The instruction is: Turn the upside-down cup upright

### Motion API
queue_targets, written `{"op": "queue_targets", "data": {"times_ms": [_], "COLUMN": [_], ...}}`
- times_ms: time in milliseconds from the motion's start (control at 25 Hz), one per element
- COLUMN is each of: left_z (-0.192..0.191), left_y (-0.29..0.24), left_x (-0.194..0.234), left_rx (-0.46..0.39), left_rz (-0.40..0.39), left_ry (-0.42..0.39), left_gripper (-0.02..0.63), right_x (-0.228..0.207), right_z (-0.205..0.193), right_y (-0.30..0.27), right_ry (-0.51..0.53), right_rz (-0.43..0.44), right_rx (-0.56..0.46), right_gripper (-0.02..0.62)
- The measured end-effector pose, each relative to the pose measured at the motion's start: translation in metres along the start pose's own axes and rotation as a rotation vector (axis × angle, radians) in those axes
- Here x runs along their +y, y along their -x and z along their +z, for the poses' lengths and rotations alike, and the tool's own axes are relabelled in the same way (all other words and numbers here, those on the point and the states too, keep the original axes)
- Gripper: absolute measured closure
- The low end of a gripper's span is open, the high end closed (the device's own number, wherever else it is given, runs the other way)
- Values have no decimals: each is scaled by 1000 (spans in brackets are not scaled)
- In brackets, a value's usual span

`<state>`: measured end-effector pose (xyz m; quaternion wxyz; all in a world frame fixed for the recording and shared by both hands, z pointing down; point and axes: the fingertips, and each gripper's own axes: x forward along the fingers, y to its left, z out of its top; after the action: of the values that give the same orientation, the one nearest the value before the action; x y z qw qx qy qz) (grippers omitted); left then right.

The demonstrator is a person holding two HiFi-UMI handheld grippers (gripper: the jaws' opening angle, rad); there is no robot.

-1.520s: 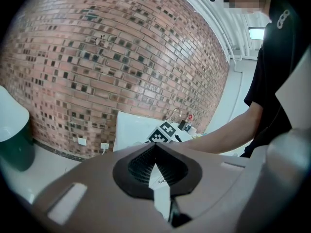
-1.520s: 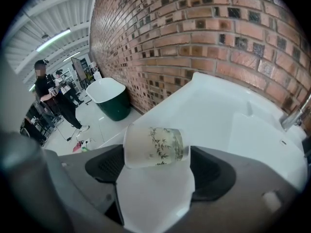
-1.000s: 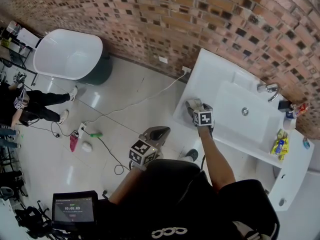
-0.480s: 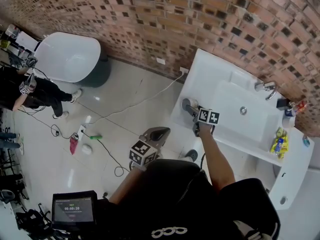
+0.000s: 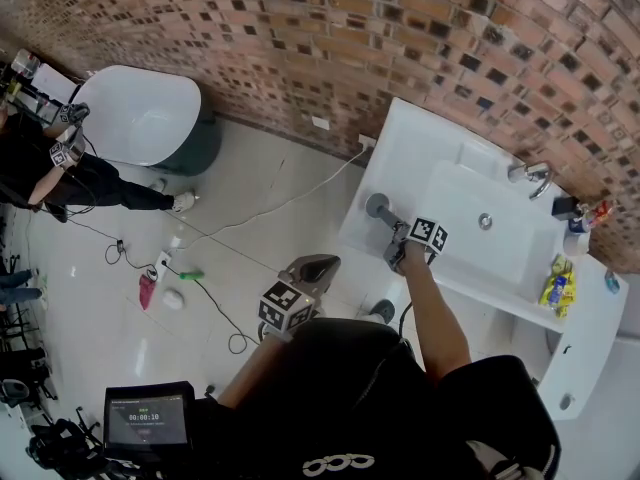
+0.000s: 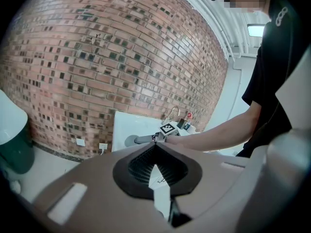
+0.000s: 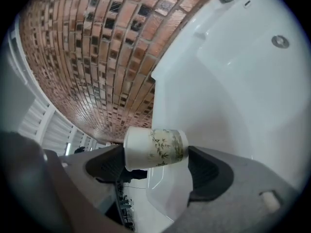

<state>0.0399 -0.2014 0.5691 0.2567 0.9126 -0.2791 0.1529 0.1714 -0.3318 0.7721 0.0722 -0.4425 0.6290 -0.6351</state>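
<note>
A white paper cup (image 7: 155, 148) with a green bamboo print lies sideways between the jaws of my right gripper (image 7: 156, 155), which is shut on it. In the head view the cup (image 5: 378, 206) hangs tipped over the left end of the white sink counter (image 5: 420, 143), one round end towards the camera, with the right gripper (image 5: 392, 230) behind it. My left gripper (image 5: 318, 265) stays low by the person's body above the floor. Its jaws meet with nothing between them, and the left gripper (image 6: 155, 147) faces the counter from afar.
The counter holds a basin (image 5: 452, 200) with a faucet (image 5: 530, 175), and small bottles (image 5: 558, 293) stand at its right end. A brick wall runs behind. A white bathtub (image 5: 135, 113), a cable (image 5: 270, 206) and small items lie on the tiled floor to the left.
The right gripper has lifted the cup off the counter and turned it onto its side, its marker cube swinging right. The left gripper has stayed put. A person at far left has shifted.
</note>
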Motion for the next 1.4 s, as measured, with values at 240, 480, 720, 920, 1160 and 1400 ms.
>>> {"op": "queue_targets", "data": {"times_ms": [240, 480, 720, 920, 1160, 1400], "left_z": [-2, -3, -3, -4, -2, 0], "left_y": [2, 4, 5, 6, 6, 10], "left_x": [-1, 0, 1, 0, -1, -1], "left_rx": [-2, -9, -13, -11, -14, -30], "left_rz": [9, 15, 18, 18, 11, -12], "left_ry": [2, 6, 8, 9, 10, 9], "left_gripper": [591, 591, 591, 591, 591, 591], "right_x": [-7, -9, -18, -22, -20, -10], "right_z": [4, 4, 6, 5, 7, 4], "right_y": [2, 4, 7, 8, 13, 33], "right_ry": [-156, -196, -218, -227, -226, -204], "right_rz": [51, 52, 21, 17, 17, 19], "right_rx": [-34, -48, -61, -65, -75, -93], "right_gripper": [202, 202, 202, 202, 202, 202]}}
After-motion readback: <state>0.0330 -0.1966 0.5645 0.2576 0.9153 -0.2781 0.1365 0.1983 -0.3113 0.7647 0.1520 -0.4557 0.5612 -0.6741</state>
